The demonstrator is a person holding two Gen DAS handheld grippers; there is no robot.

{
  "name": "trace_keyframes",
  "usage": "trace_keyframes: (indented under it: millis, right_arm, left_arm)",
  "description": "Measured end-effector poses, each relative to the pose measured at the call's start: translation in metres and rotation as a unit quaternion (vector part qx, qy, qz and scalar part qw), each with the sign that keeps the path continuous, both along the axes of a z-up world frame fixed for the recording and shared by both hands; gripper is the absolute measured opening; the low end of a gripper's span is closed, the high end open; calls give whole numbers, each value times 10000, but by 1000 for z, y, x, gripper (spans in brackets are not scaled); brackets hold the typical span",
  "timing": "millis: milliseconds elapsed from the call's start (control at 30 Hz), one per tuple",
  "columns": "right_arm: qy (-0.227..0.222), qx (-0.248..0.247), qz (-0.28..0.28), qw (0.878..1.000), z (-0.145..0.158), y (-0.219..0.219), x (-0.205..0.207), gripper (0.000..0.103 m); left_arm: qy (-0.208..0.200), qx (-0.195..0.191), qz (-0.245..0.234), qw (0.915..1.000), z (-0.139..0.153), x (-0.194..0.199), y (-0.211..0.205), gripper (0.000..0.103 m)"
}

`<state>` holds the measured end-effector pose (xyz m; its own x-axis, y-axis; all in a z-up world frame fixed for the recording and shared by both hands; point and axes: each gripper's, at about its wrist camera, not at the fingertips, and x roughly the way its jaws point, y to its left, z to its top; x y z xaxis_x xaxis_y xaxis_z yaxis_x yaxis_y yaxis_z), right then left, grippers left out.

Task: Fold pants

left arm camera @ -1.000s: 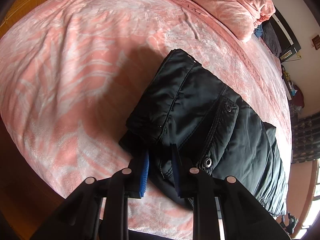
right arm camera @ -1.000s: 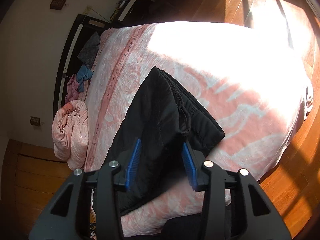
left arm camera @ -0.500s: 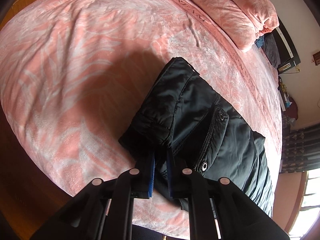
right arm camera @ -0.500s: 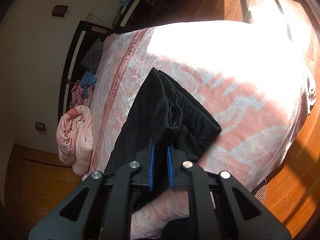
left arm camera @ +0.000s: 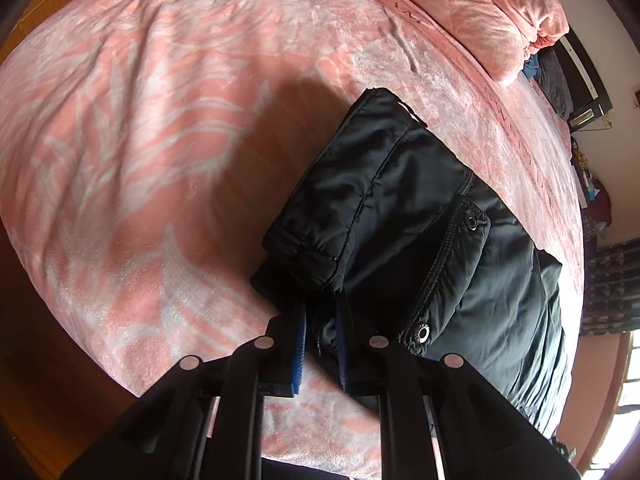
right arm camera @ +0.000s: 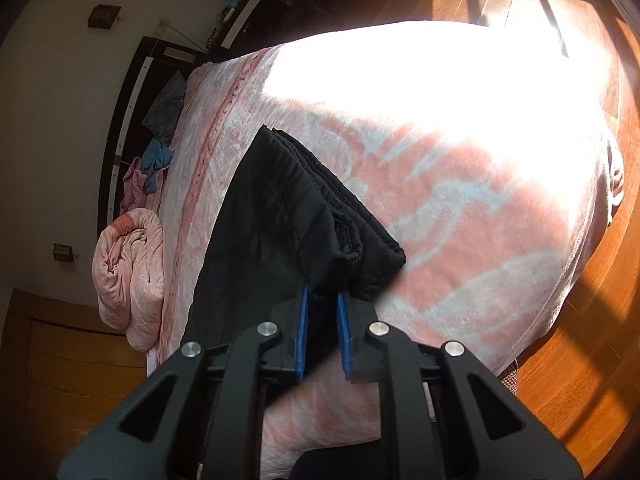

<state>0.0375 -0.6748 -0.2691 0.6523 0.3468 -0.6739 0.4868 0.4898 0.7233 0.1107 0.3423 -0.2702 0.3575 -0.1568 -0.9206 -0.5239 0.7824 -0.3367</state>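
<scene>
The left gripper [left arm camera: 320,320] and right gripper [right arm camera: 323,308] each pinch the near edge of the black pants [left arm camera: 420,240], apparently lifted slightly off the bed [left arm camera: 160,120]. Next, carry that edge across evenly.

the left gripper [left arm camera: 321,320] is pinching a fold at the near edge of the black pants [left arm camera: 420,248], its blue-padded fingers [left arm camera: 299,344] sitting close together on the cloth. the pants are lying folded on a pink patterned bedspread [left arm camera: 160,120] — a snap [left arm camera: 423,333] showing near the gripper — while a rolled pink quilt [left arm camera: 488,12] is resting at the far edge of the bed.
</scene>
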Motion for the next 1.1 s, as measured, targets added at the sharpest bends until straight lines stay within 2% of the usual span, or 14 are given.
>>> trace_keyframes:
  millis: [33,67,100,133,200,267,333,500,633,800,933,1100]
  right_arm:
    - [-87,90,-109,9999,1,-3,-5,24]
    - [-196,125,-263,9994,4,-7,-11,27]
    - [-267,141,-413,9987,7,-12,-18,34]
    - [-305,175,-536,9979,8,-17,-25,37]
    - [-372,285,-627,9969,7,-22,-34,37]
    - [-401,360,-629,9966,5,-23,-40,37]
    - [-432,495,-627,9959,1,-23,-42,40]
    - [-441,739,-690,9939,-13,-20,-36,52]
    - [-430,815,-682,9934,-18,-14,-25,52]
    - [-392,860,-682,9932,-22,-1,-12,56]
    - [-377,893,-731,9926,-28,0,-8,56]
    - [-417,990,-878,9903,-33,-7,-14,55]
  left_arm:
    - [-5,125,-153,9998,3,0,-5,19]
    - [1,213,-272,9994,6,-1,-9,24]
    - [-18,246,-380,9990,9,-3,-13,42]
    - [-76,313,-453,9985,12,-6,-17,64]
    - [-278,610,-495,9965,21,-12,-23,74]
    - [-442,594,-514,9959,23,-16,-27,75]
    - [-587,504,-369,9963,21,-21,-27,84]
    - [-1014,171,290,9943,15,-34,-23,87]
    - [-1171,109,550,9915,11,-37,-20,90]
    - [-1059,352,353,9931,8,-28,-30,90]
    - [-1243,305,610,9899,2,-36,-33,91]
    - [-1416,443,881,9850,-3,-47,-34,91]
